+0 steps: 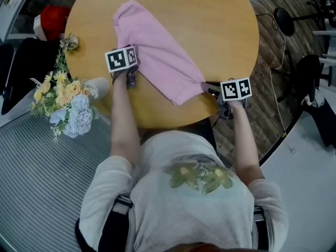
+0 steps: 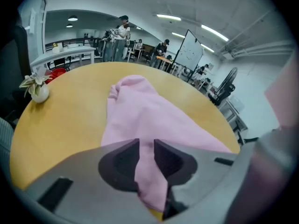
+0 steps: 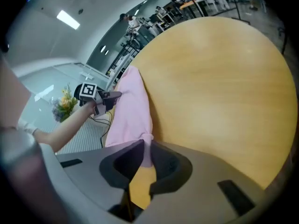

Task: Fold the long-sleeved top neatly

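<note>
A pink long-sleeved top [image 1: 157, 56] lies bunched in a long strip on the round wooden table [image 1: 220, 25], running from the far left to the near right edge. My left gripper [image 1: 137, 63] is at the strip's left side, shut on a fold of the pink top [image 2: 140, 111] that hangs between its jaws [image 2: 146, 146]. My right gripper [image 1: 207, 86] is at the strip's near end by the table edge. Its jaws stand nearly together with the tip of the pink top [image 3: 131, 111] pinched between them [image 3: 144, 146].
A bouquet of pale flowers [image 1: 65, 104] lies at the table's left edge, and a small white vase [image 2: 37, 90] stands on the table further back. A red object [image 1: 52, 21] sits beyond the left rim. A stand with a black disc [image 1: 286, 20] and cables are on the floor at the right.
</note>
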